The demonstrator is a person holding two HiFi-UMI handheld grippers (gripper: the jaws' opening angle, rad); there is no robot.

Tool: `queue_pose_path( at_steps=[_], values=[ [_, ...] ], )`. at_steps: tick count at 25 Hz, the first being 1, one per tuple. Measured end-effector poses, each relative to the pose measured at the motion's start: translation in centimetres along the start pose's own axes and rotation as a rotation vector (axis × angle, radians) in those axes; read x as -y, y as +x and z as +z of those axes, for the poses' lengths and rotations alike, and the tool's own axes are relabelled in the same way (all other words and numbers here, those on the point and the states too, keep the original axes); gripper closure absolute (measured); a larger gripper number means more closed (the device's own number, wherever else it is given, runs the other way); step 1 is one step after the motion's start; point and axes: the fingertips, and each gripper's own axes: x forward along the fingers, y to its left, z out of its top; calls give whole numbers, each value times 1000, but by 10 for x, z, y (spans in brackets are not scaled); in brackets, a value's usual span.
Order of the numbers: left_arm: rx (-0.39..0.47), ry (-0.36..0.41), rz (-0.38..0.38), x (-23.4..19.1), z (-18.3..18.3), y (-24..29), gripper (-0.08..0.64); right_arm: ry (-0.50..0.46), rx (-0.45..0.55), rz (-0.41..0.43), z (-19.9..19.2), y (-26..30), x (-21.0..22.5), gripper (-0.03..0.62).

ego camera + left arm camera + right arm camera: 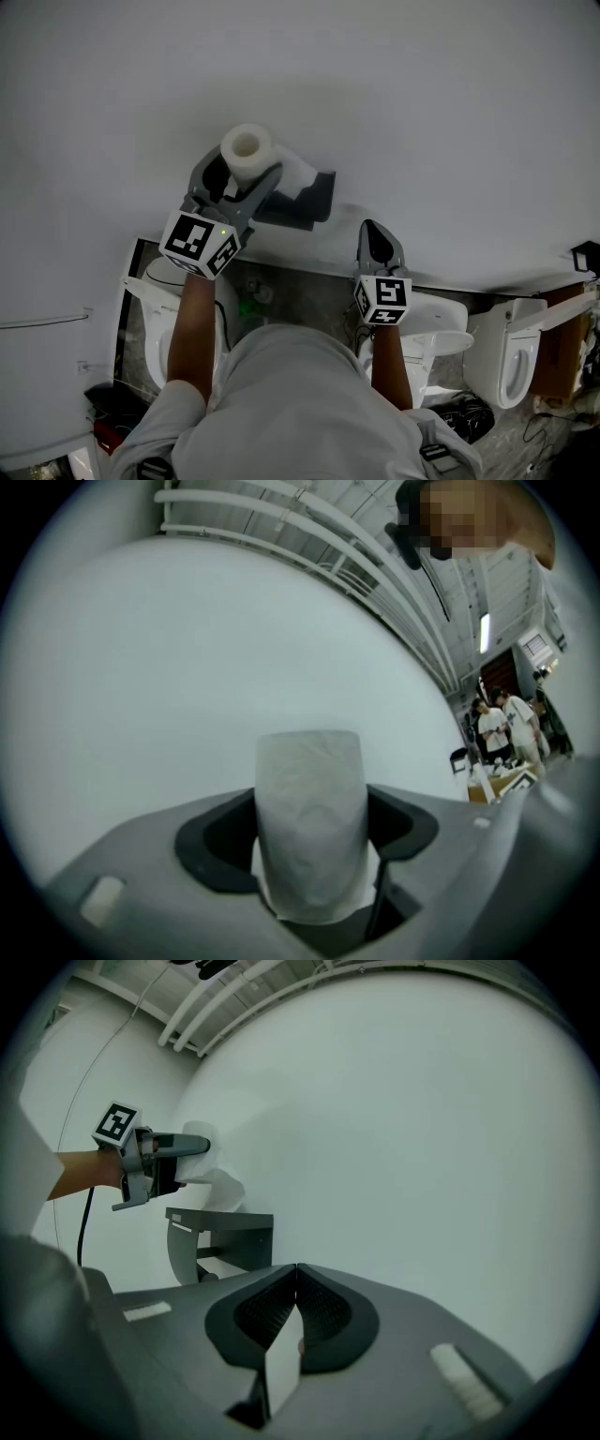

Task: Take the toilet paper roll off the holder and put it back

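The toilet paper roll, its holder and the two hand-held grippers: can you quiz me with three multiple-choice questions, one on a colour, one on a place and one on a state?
1. What colour is the wall-mounted holder?
A. red
B. dark grey
C. yellow

2. Where is the toilet paper roll?
A. threaded on the holder
B. in the right gripper
C. in the left gripper, lifted off the holder

3. How do the right gripper's jaws stand?
A. together, with nothing between them
B. wide apart
C. clamped on the roll

Answers:
1. B: the holder is dark grey against the white wall.
2. C: the left gripper view shows the roll between that gripper's jaws, and the head view shows it above the holder.
3. A: the right gripper view shows the pads meeting with nothing between them.
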Motion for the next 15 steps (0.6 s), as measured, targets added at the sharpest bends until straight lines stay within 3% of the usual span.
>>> queue_pose_path(
  at_steps=[15],
  values=[
    [71,40,4,-16,60,6,232,5,11,-3,3,0,0,592]
  ],
)
